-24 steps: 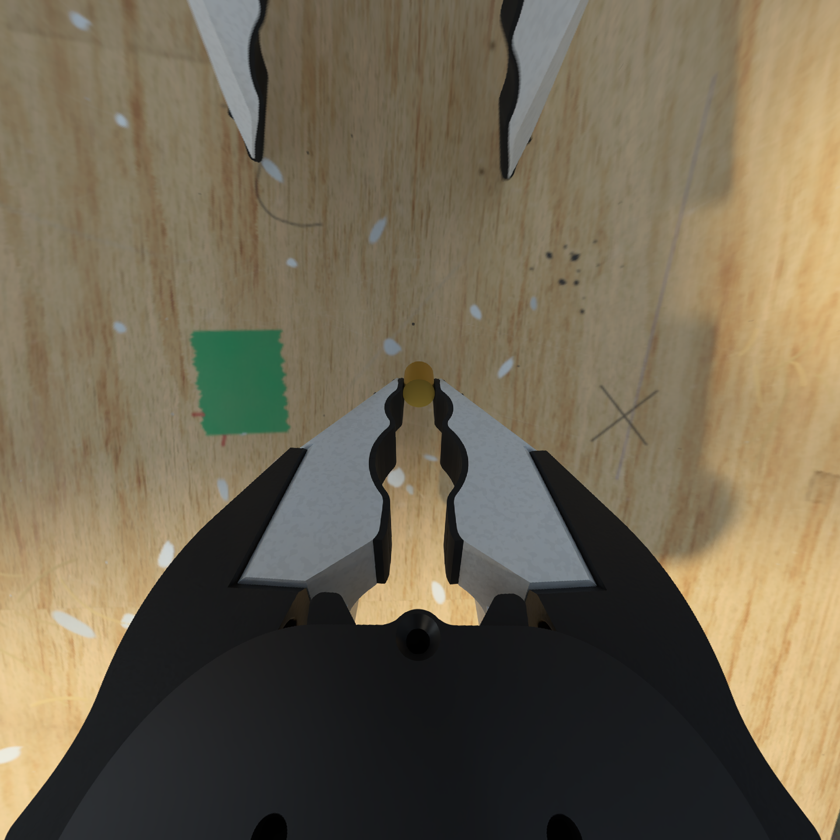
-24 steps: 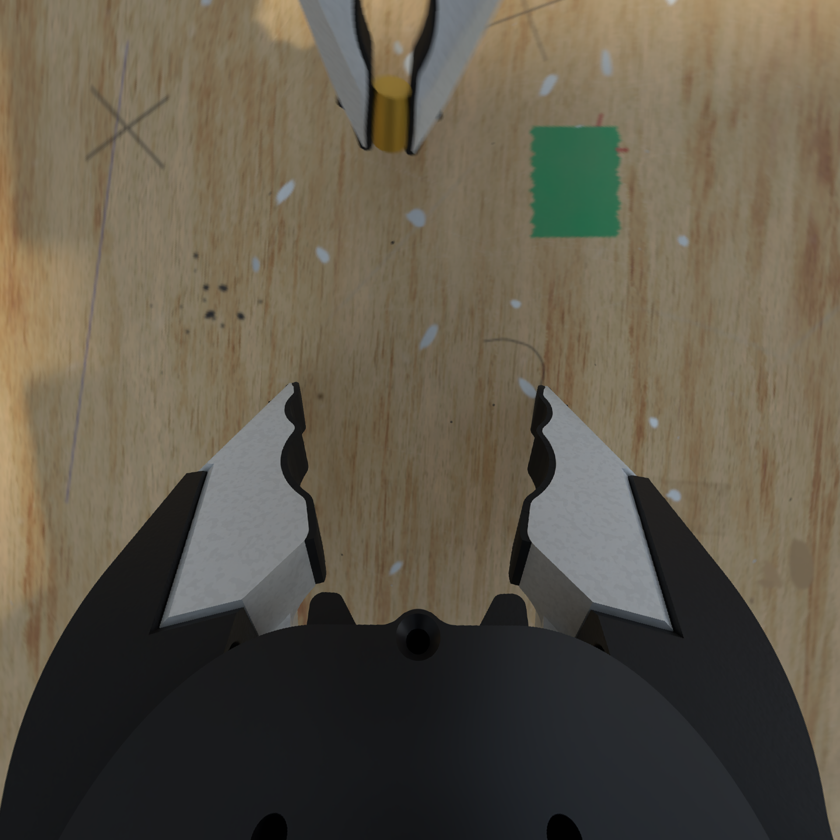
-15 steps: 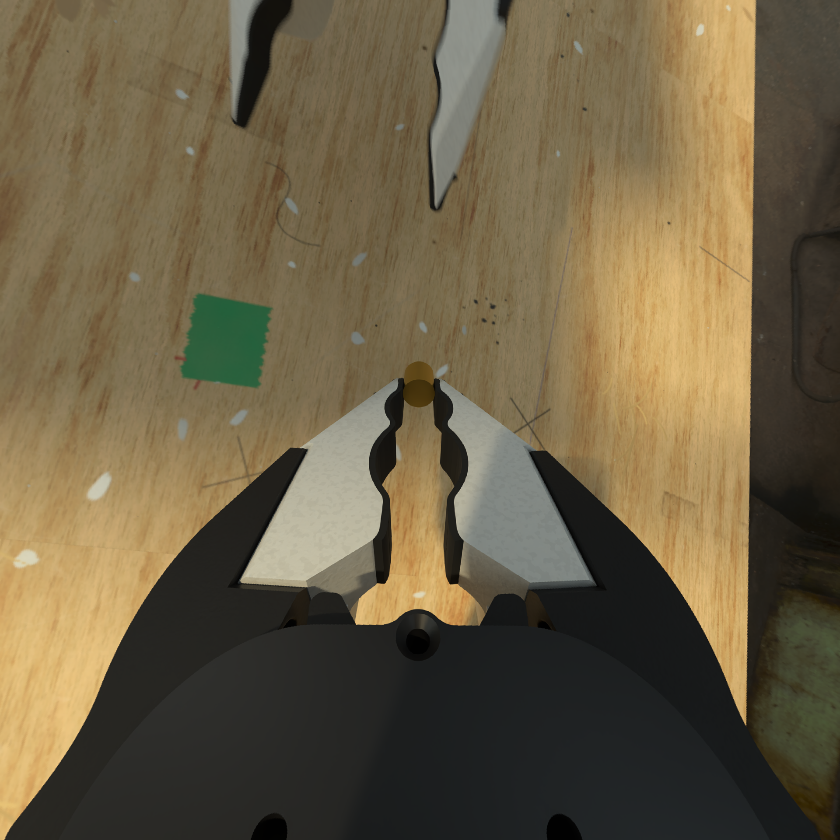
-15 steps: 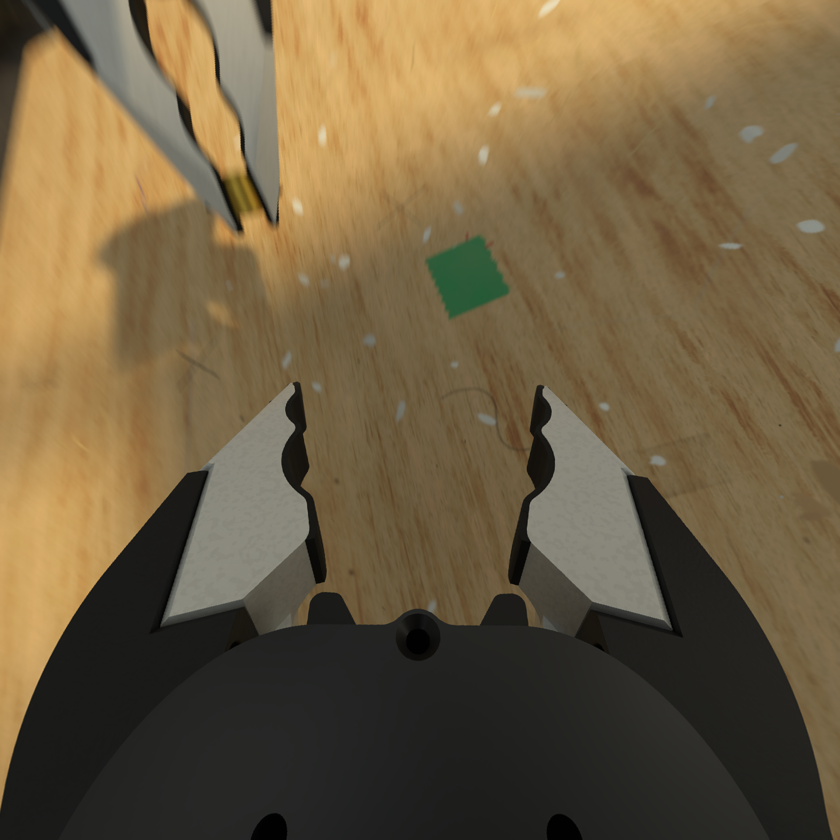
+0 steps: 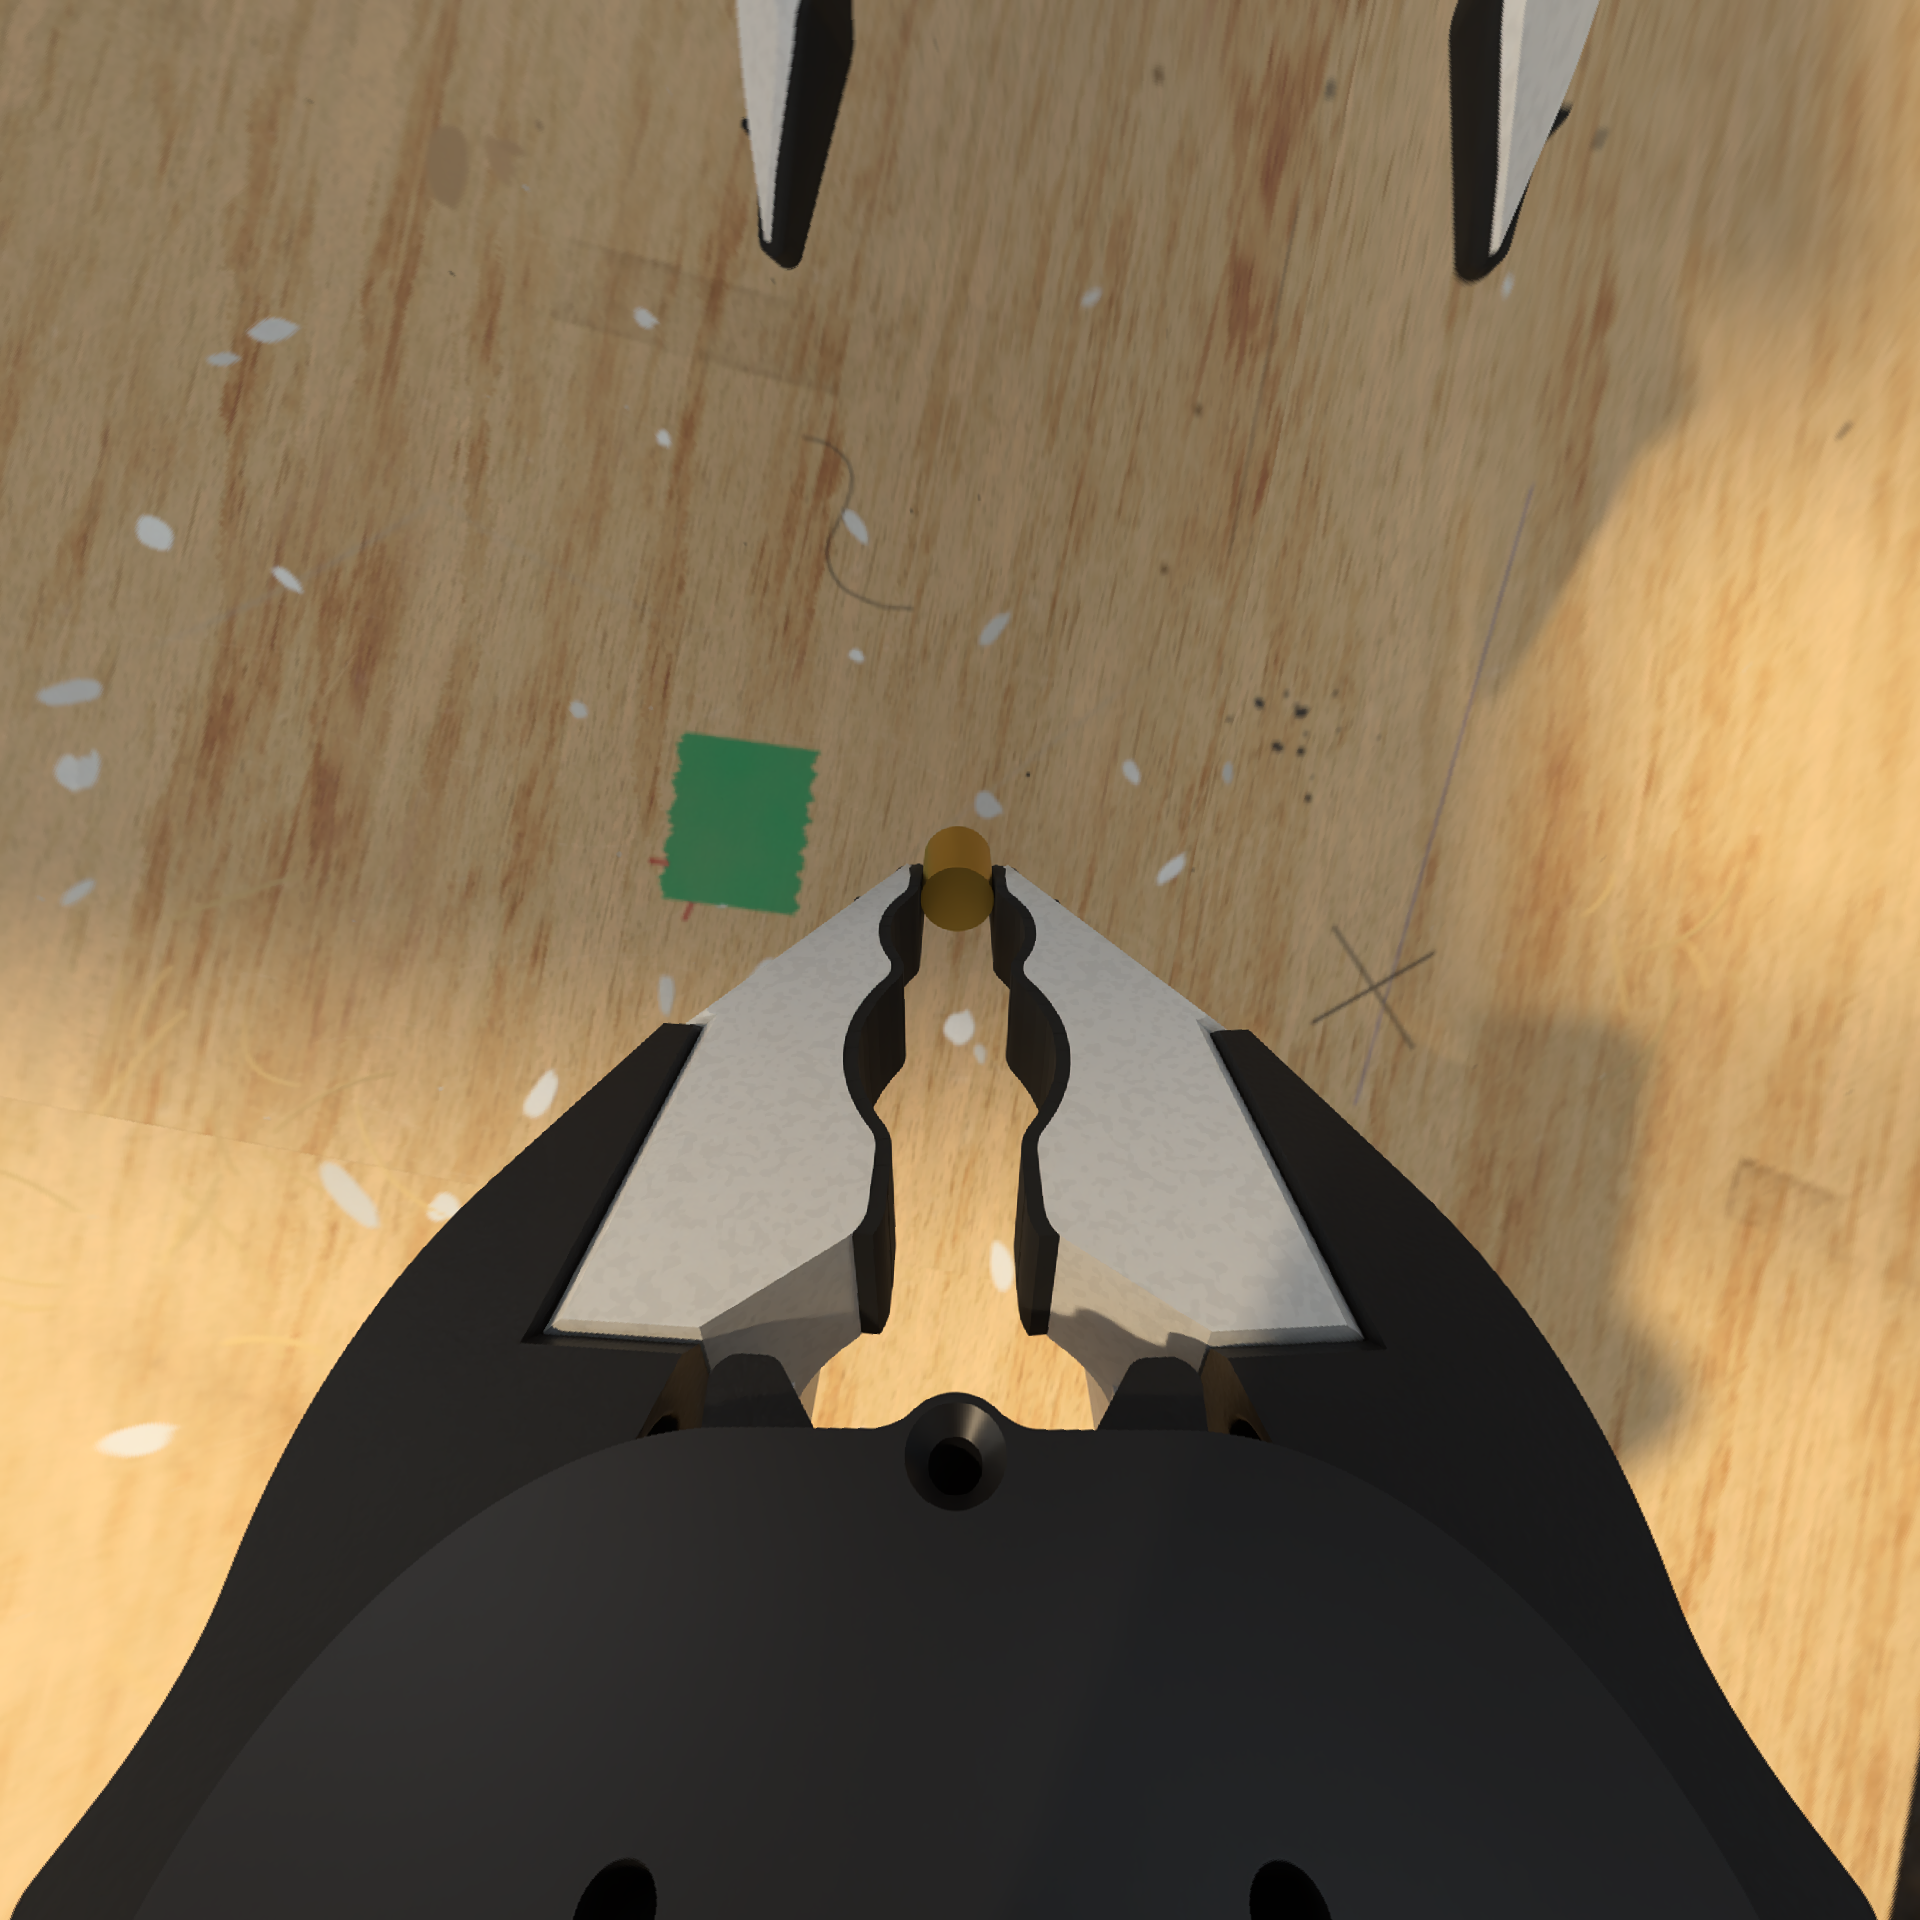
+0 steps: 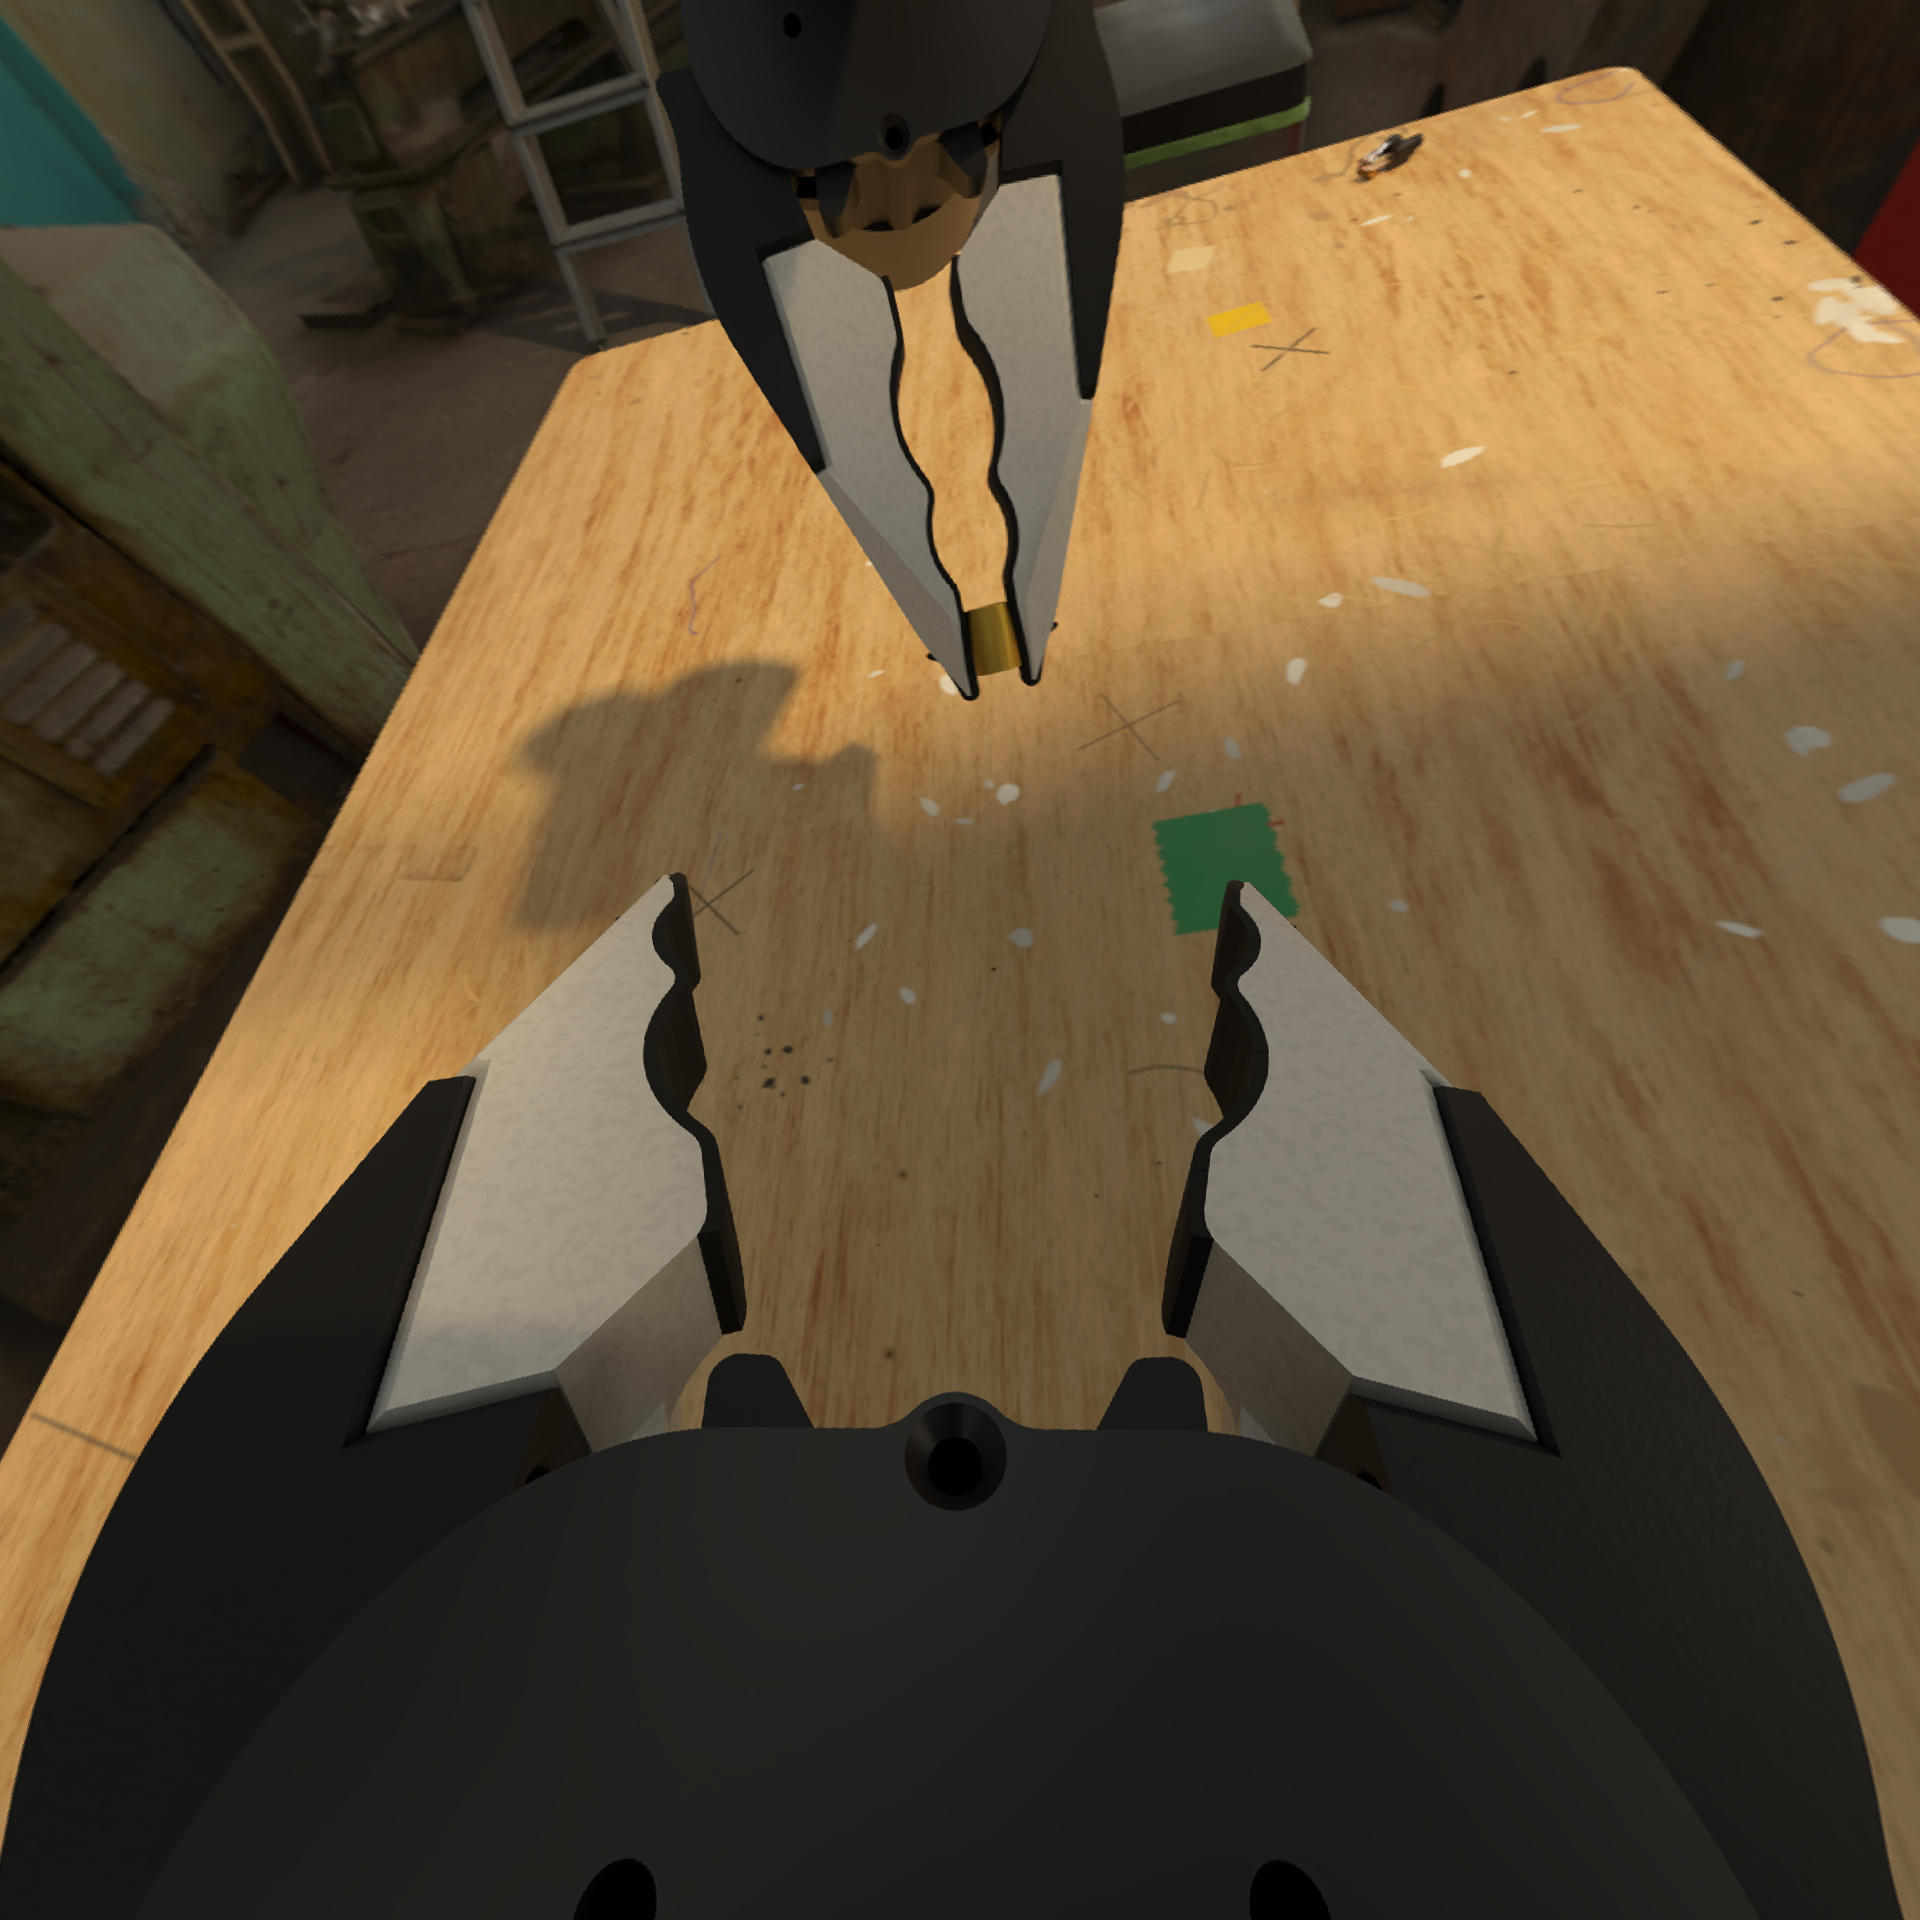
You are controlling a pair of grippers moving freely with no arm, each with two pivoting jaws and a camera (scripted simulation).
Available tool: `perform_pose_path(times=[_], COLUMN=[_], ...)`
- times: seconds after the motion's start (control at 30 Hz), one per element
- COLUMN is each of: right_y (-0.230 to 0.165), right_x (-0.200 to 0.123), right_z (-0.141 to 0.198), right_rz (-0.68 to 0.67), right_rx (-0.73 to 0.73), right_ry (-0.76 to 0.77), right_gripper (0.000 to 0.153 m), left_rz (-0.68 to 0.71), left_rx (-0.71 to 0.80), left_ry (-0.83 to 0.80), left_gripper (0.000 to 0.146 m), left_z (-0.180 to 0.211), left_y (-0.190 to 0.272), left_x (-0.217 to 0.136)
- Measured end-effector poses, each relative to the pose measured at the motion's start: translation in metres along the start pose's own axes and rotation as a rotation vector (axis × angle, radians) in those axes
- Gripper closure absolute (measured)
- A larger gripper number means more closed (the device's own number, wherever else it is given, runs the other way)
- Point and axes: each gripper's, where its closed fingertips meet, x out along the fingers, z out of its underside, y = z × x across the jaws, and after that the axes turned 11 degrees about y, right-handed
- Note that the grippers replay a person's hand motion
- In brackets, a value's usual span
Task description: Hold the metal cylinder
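Left wrist view: the left gripper (image 5: 956, 896) is seen closed narrowly on the metal cylinder (image 5: 956, 883), pinched at the very fingertips, clear of the wooden table (image 5: 1351, 520). A small, smooth, rigid brass-coloured piece is judged slippery; a seat deeper in the notched pads would be safer. The right gripper (image 6: 954, 894) is held wide, empty, well apart.

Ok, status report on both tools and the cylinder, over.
Left tool shut on small brass-coloured metal cylinder, held at the fingertips above the wooden table. Right tool open, empty, facing it. Nothing between them.
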Motion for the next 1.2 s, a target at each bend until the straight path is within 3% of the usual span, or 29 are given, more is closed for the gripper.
perform_pose_path(times=[0.1,0.27,0.4,0.53,0.57,0.63,0.67,0.7,0.77,0.87,1.03,1.2], right_y=[-0.004,-0.005,-0.008,-0.014,-0.017,-0.014,-0.011,-0.011,-0.012,-0.005,-0.003,-0.014], right_x=[0.004,0.009,0.013,0.015,0.014,0.011,0.012,0.014,0.015,0.011,-0.008,0.001], right_z=[0.006,0.022,0.034,0.033,0.022,0.005,0.011,0.017,0.028,0.049,0.093,0.126], right_rz=[-0.037,-0.043,-0.055,-0.067,-0.082,-0.025,0.023,0.047,0.050,0.056,0.118,0.216], right_rx=[0.023,0.003,-0.022,-0.091,-0.115,-0.181,-0.239,-0.286,-0.300,-0.218,-0.111,-0.135], right_ry=[0.025,0.010,-0.053,-0.051,0.015,0.156,0.079,-0.006,-0.082,-0.165,-0.477,-0.670], right_gripper=[0.053,0.053,0.053,0.055,0.067,0.131,0.141,0.140,0.122,0.108,0.085,0.063], left_rz=[0.003,0.095,0.085,0.290,0.314,0.395,0.461,0.483,0.452,0.462,0.452,0.481], left_rx=[0.086,0.041,0.123,-0.057,-0.098,-0.226,-0.259,-0.263,-0.230,-0.228,-0.210,-0.212], left_ry=[-0.083,-0.193,-0.296,-0.312,-0.316,-0.273,-0.239,-0.223,-0.243,-0.273,-0.285,-0.279], left_gripper=[0.134,0.134,0.134,0.134,0.134,0.134,0.134,0.134,0.134,0.134,0.134,0.134], left_z=[0.001,0.010,0.013,0.021,0.024,0.024,0.023,0.024,0.029,0.037,0.039,0.034], left_y=[0.006,0.013,0.013,0.022,0.020,0.022,0.024,0.024,0.022,0.025,0.027,0.031], left_x=[0.006,0.015,0.014,0.017,0.019,0.024,0.024,0.026,0.031,0.038,0.041,0.042])
